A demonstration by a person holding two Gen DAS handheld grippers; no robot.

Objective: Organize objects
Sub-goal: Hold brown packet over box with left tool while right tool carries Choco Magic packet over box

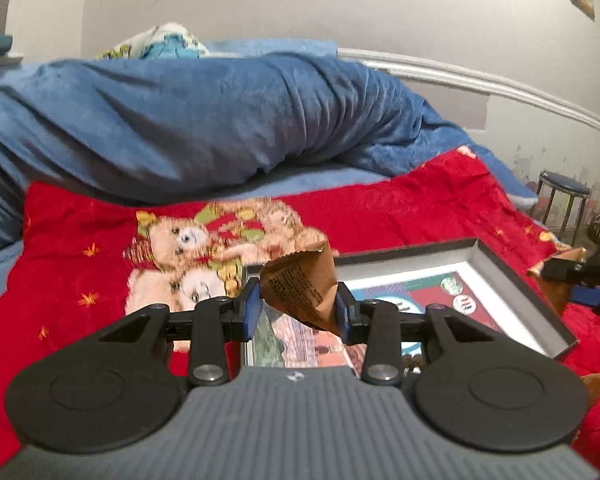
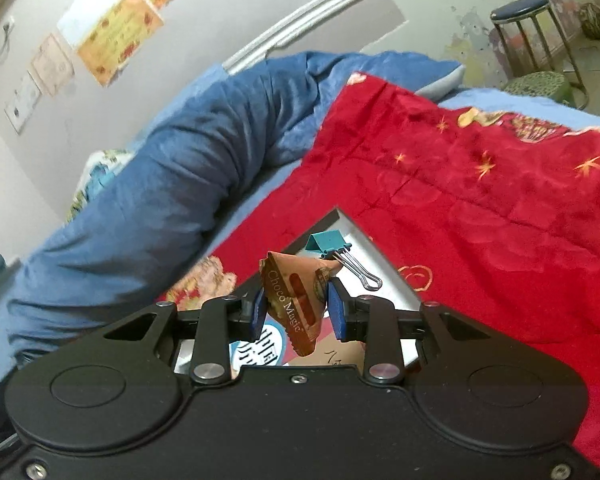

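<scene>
My left gripper [image 1: 298, 312] is shut on a brown snack packet [image 1: 300, 288], printed side showing, held above a shallow black-rimmed box [image 1: 512, 276] that lies on the red blanket. My right gripper [image 2: 298, 312] is shut on a second brown packet [image 2: 296, 300] marked Choco Magic, over the same box [image 2: 364, 248]. A teal binder clip [image 2: 332, 248] lies in the far corner of the box, just beyond that packet. In the left wrist view the right gripper [image 1: 572, 276] shows at the right edge with its packet [image 1: 556, 264].
A red blanket with teddy bears [image 1: 380, 208] covers the bed, with a rolled blue duvet [image 1: 180, 120] behind it against the wall. A blue-topped stool [image 2: 524, 12] and a ball stand on the floor past the bed's end. Another brown packet [image 1: 596, 384] lies beside the box.
</scene>
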